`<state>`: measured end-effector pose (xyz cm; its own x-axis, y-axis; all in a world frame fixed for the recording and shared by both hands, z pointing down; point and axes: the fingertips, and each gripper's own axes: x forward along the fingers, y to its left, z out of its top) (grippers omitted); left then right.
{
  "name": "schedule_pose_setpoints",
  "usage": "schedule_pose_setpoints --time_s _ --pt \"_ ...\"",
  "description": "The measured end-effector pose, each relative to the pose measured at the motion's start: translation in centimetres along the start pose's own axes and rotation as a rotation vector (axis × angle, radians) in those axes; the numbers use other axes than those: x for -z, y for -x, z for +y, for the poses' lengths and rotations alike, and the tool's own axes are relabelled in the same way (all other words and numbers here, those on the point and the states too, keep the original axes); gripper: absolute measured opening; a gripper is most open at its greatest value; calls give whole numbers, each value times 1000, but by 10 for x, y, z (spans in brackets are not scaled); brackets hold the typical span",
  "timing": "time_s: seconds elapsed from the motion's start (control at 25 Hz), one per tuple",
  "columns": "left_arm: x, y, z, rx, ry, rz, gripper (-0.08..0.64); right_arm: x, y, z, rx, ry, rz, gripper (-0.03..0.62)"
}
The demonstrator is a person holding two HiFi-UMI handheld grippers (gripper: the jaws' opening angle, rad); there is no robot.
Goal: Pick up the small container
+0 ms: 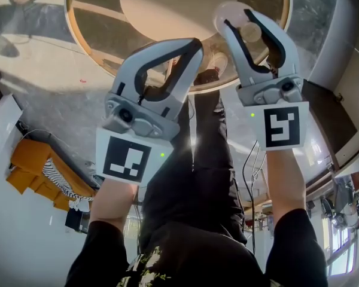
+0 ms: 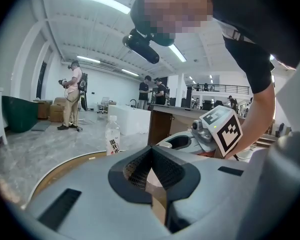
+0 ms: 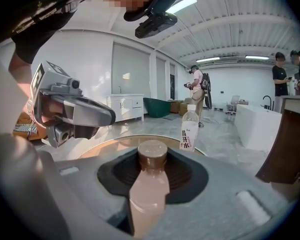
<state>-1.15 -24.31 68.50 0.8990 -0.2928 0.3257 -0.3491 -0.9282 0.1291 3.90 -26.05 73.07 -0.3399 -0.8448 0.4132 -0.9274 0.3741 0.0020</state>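
Note:
The small container (image 3: pixel 149 186) is a pale pink bottle with a brown cap (image 3: pixel 151 154). My right gripper (image 3: pixel 152 159) is shut on it, with the cap poking out past the pads. From the head view the right gripper (image 1: pixel 251 31) is held over the near edge of the round wooden table (image 1: pixel 107 46), the container (image 1: pixel 250 32) showing between its fingers. My left gripper (image 1: pixel 191 46) hangs beside it to the left with its jaws shut and nothing in them; their tips (image 2: pixel 150 151) meet. Each gripper view shows the other gripper: the right gripper (image 2: pixel 210 131) and the left gripper (image 3: pixel 97 115).
A clear water bottle (image 3: pixel 189 134) with a white label stands on the table beyond the grippers and shows as well in the left gripper view (image 2: pixel 112 136). A dark wooden cabinet (image 3: pixel 285 149) and a white counter (image 2: pixel 132 116) stand behind. People stand far off (image 2: pixel 72 96). An orange object (image 1: pixel 33 166) lies on the floor at left.

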Motion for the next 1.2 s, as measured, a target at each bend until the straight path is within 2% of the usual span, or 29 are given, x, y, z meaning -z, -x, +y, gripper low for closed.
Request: schedule_pose_setpoints --time_s 0.48,0.68,0.88,1.2 --pt "-59 11 -4 11 -43 -18 11 -72 30 6 -10 4 -48 124" --pt "-73 15 -12 10 -38 -41 11 -84 49 18 -33 11 -32 124" --pt "-81 27 -13 12 -46 -40 11 -95 63 32 -18 -16 -30 123" --pt "-107 37 -22 27 -65 -56 11 -123 88 39 2 -7 -34 123"
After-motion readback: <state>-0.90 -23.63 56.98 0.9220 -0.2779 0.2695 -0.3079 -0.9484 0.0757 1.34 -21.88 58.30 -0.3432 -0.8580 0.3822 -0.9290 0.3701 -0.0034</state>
